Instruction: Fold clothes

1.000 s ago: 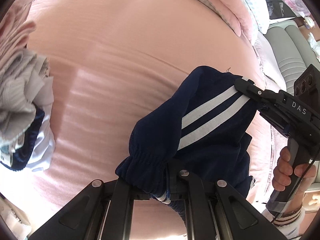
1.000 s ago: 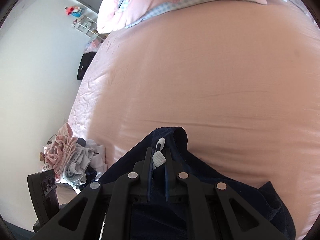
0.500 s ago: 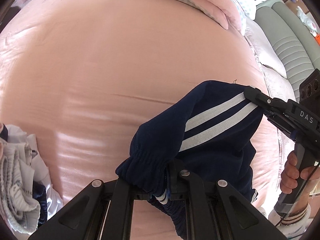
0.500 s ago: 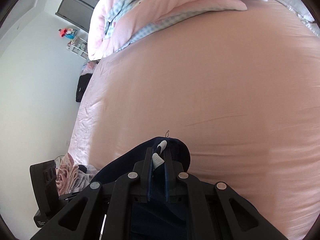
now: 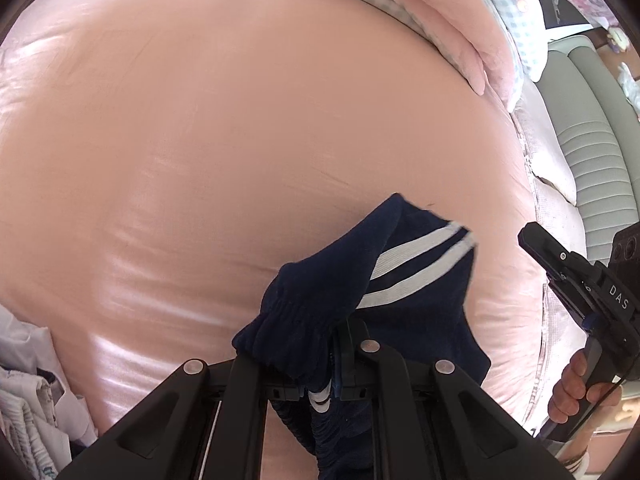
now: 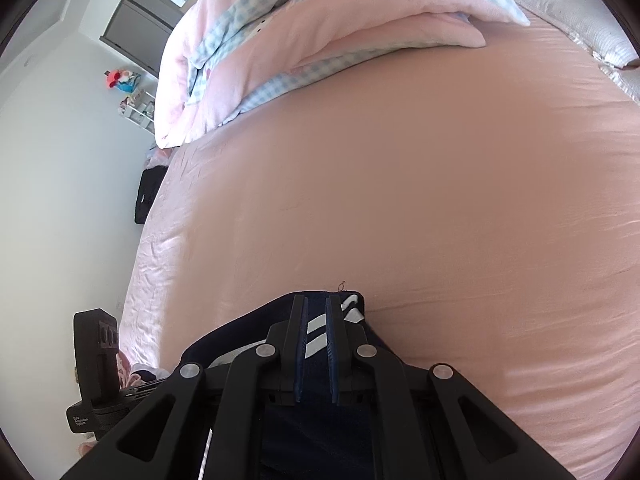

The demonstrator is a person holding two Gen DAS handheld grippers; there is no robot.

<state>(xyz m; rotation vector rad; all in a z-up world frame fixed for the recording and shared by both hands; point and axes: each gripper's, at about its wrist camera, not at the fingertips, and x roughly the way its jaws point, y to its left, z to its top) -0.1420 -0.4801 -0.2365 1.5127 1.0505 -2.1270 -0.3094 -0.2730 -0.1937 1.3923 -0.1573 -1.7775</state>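
Navy trousers [image 5: 400,304] with two white stripes hang over the pink bed sheet [image 5: 240,140]. My left gripper [image 5: 324,344] is shut on their gathered elastic end. My right gripper [image 5: 524,238] comes in from the right with its jaws together. A strip of sheet shows between its tip and the trousers' blurred striped end. In the right wrist view my right gripper [image 6: 315,304] has bare fingertips. The trousers [image 6: 224,340] lie behind them, and stripes show through the narrow slit. The left gripper's housing [image 6: 98,344] is at the lower left.
A folded pink and blue-checked quilt [image 5: 460,12] lies at the bed's far end, also the quilt [image 6: 320,20]. A pile of pale clothes [image 5: 28,400] sits at the near left edge. A grey padded headboard [image 5: 592,152] is at the right. A hand [image 5: 572,384] holds the right gripper's handle.
Both grippers moved across the bed, and the clothes pile slid to the frame's left edge. The striped end, earlier at the right gripper's tip and covering its fingertips, now sits apart from it.
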